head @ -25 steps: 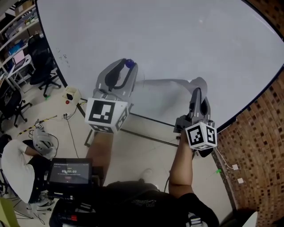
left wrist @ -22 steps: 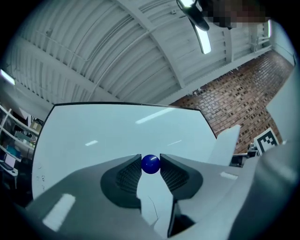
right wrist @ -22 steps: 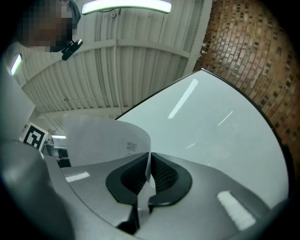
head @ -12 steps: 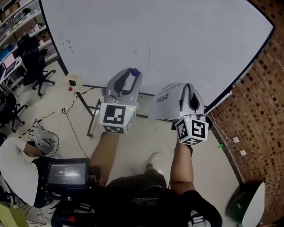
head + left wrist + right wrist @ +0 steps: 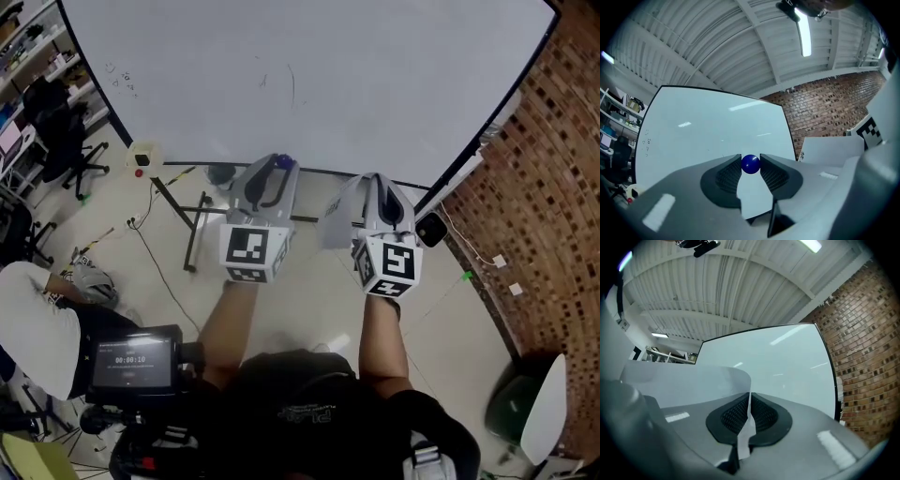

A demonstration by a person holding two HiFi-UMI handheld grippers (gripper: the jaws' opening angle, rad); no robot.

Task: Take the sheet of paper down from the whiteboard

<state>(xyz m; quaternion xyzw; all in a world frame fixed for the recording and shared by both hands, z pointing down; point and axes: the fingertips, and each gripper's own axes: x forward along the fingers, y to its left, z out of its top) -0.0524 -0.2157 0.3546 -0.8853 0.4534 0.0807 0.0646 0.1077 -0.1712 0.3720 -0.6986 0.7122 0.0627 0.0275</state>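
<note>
Here the left tool (image 5: pixel 751 158) clamps a blue ball (image 5: pixel 751 164), while the right tool (image 5: pixel 749 401) pinches the sheet of paper (image 5: pixel 693 383).

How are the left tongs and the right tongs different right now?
The left tongs pinch a small blue ball at their tips, so their jaws stay a ball's width apart. The right tongs are pressed flat together on the sheet of paper.
The left tongs' load is round and tiny; the right tongs' load is thin and curls off to one side.
Both are grey and point toward the whiteboard.
</note>
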